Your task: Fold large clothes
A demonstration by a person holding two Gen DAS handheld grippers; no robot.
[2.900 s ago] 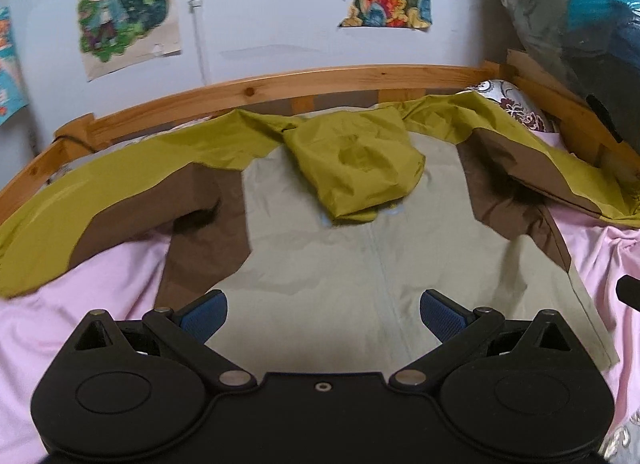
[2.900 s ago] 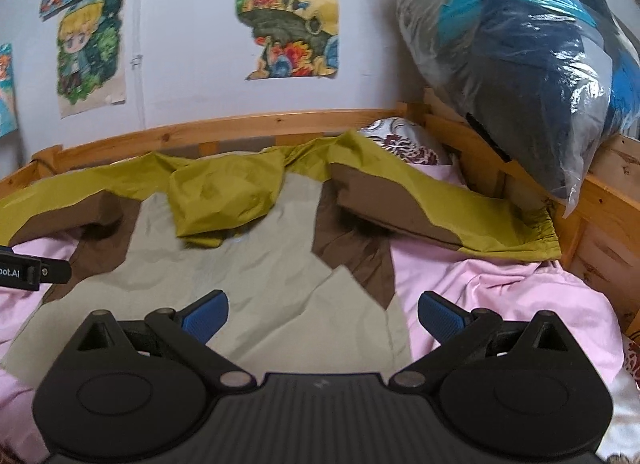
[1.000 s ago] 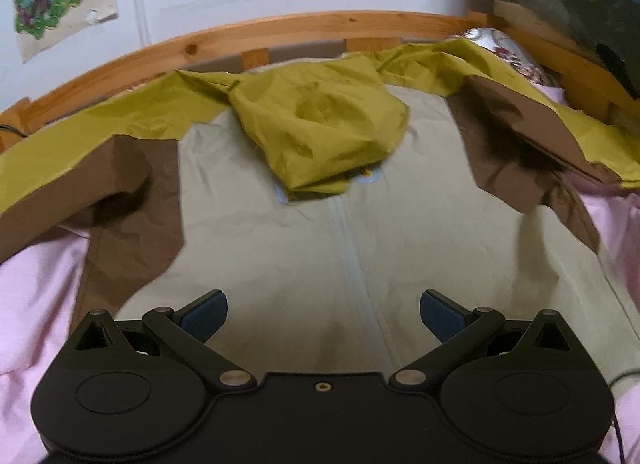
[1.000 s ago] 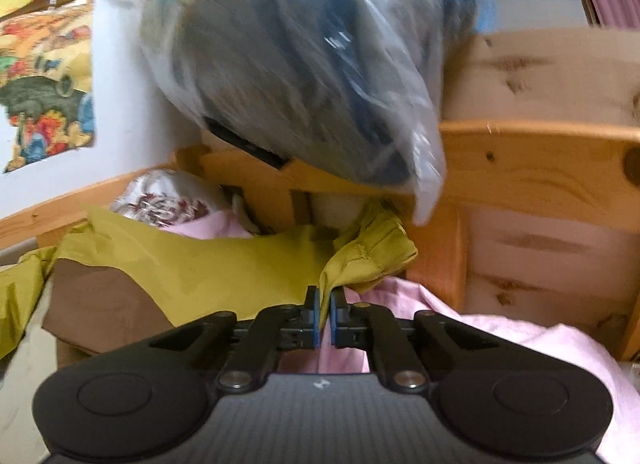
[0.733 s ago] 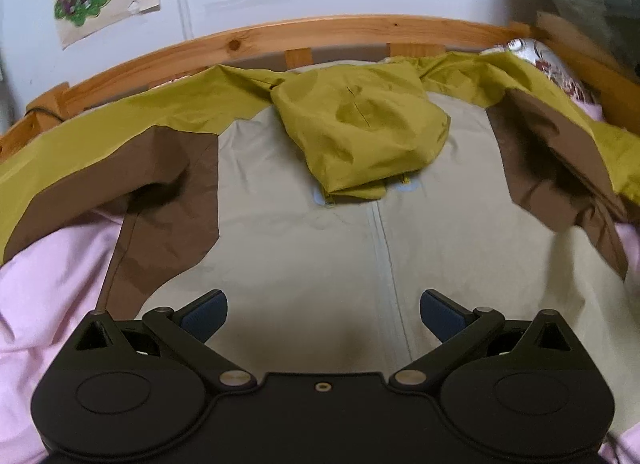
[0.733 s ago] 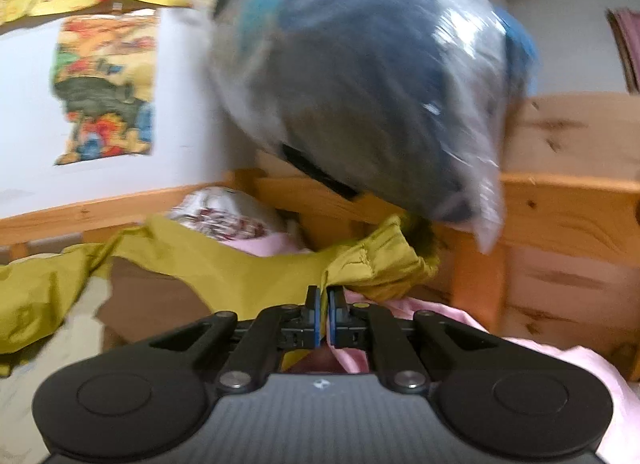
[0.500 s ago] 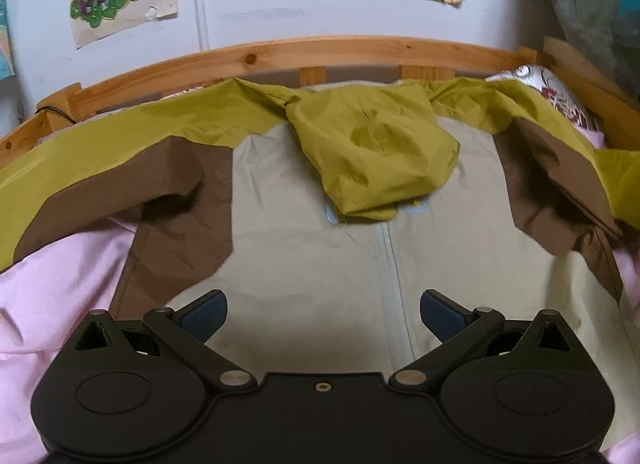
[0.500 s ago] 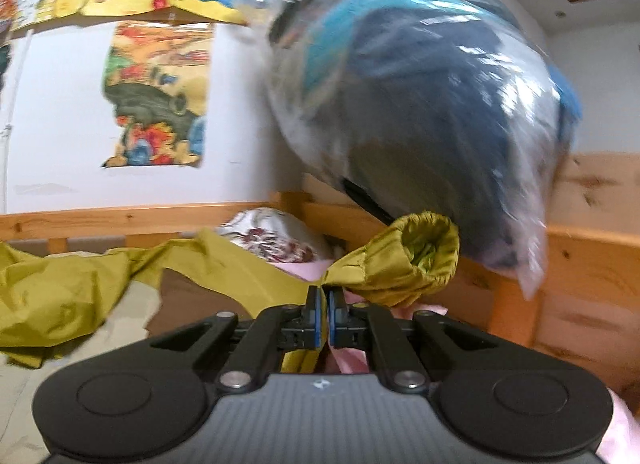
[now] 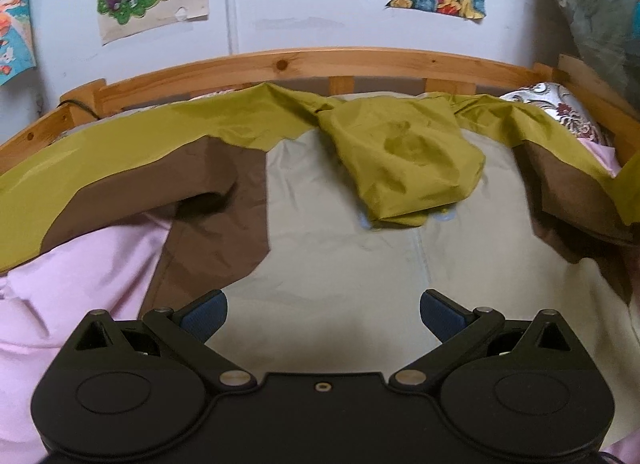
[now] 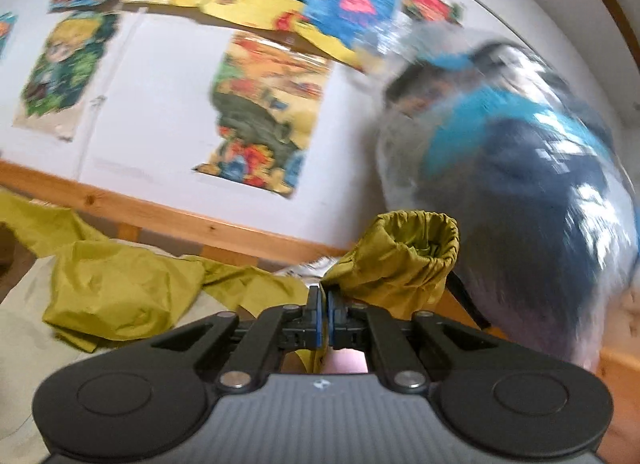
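A wooden-framed bed with a curved pine rail along its far side carries a pale pink sheet. Spread flat across the sheet lies a large olive, brown and beige jacket, its hood at the far side. A floral patterned pillow lies in the far right corner.

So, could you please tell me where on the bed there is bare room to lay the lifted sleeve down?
The beige front panel is bare between the open left gripper and the folded olive hood. Bare pink sheet lies left of the brown side panel. The far right is crowded: floral pillow, bagged bedding.
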